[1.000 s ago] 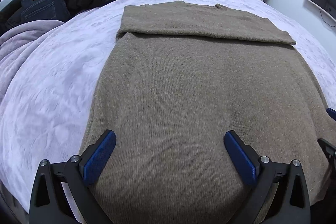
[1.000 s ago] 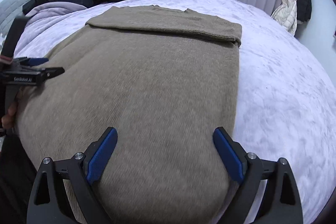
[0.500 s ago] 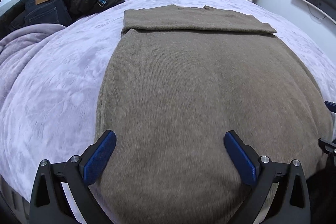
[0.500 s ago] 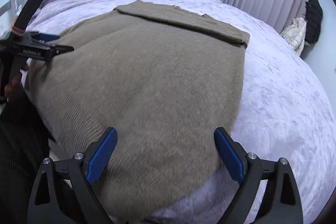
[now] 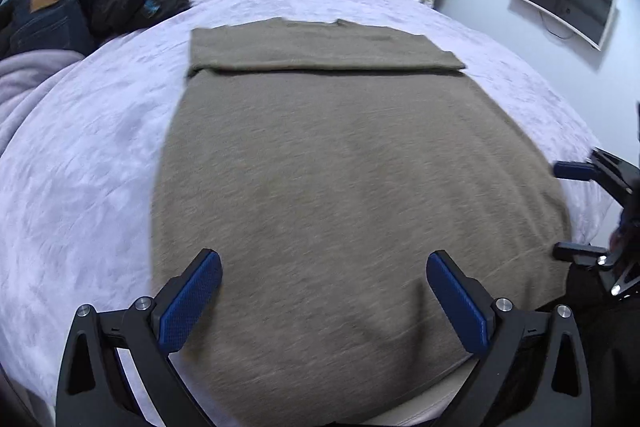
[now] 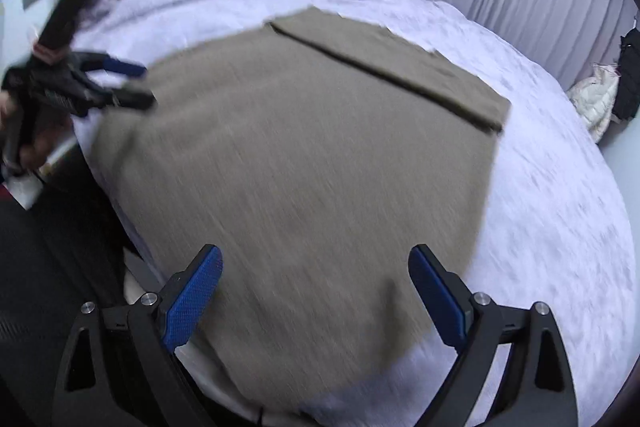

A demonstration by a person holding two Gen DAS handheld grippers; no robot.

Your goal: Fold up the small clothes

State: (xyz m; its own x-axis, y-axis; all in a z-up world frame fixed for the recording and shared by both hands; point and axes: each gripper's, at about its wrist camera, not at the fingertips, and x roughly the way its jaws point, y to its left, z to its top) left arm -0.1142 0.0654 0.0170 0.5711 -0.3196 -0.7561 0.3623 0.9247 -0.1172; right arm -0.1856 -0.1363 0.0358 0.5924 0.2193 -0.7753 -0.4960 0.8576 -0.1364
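Olive-brown knitted sweater [image 5: 352, 179] lies flat on the pale lilac plush bed cover [image 5: 88, 163], near hem hanging a little over the bed's near edge. Far end already carries one fold: a band doubled back across the full width, its edge straight from side to side. Main panel smooth, no visible bunching; fine detail blurred in both views

Left gripper [image 5: 324, 301]: blue-padded fingers spread wide, nothing between them, poised above the near hem toward the sweater's left side. Right gripper [image 6: 316, 297]: fingers likewise wide and empty, above the near hem toward the right corner. Contact with the knit: cannot tell

Judgement: step in hand is taking the near hem for the next fold toward the far band. To do it well:
- take the two near corners symmetrically, each pinch just inside the side edge, so the lifted hem stays straight
- catch both knit layers at the hem but not the plush cover beneath; the overhang should help here
- lift both sides together and carry level; a soft knit will likely sag in the middle if they drift apart
- lay the hem parallel to the existing fold edge

Periphery: dark jeans and black jacket pile [image 5: 92, 3] at the far left of the bed, well apart from the sweater; wall-mounted monitor [image 5: 564, 7]
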